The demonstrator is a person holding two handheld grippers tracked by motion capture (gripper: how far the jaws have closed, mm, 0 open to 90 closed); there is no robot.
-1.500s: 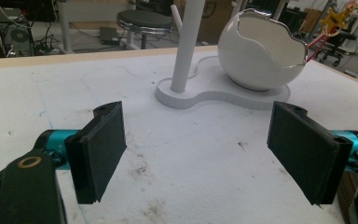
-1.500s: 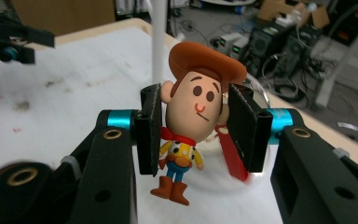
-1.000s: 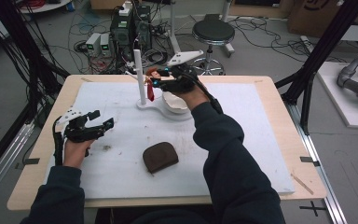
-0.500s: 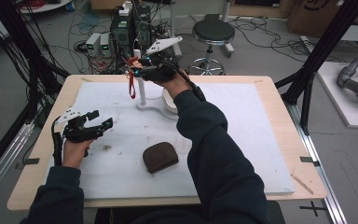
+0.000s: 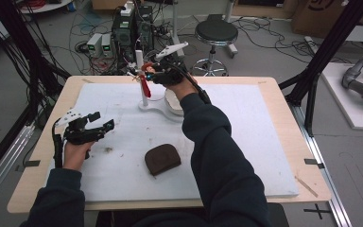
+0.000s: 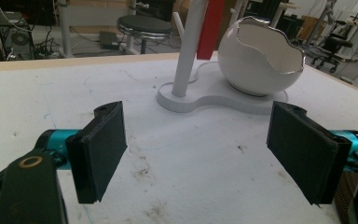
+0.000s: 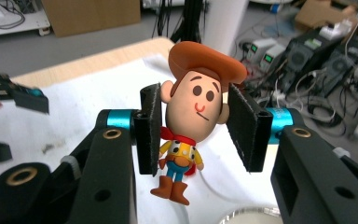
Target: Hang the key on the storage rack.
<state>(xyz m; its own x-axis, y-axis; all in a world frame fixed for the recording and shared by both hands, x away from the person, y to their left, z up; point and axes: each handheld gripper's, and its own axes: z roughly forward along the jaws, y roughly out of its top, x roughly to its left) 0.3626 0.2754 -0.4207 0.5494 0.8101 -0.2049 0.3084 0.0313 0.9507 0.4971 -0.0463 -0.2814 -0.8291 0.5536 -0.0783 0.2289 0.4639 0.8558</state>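
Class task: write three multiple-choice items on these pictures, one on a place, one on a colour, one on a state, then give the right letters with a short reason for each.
1. Where does the brown pouch lie?
A. on the white mat, near the person's side
B. inside the white bowl
C. on the stool

2. What colour is the hat of the cowboy figure?
A. blue
B. brown
C. green

3. How does the left tool stand?
A. shut on the pouch
B. shut on the post
C. open, with nothing between its jaws

Answers:
1 A, the high view shows it on the mat between the two sleeves.
2 B, the right gripper view shows a brown brim above the face.
3 C, the left gripper view shows its pads far apart over bare mat; the right tool has the figure between its jaws.
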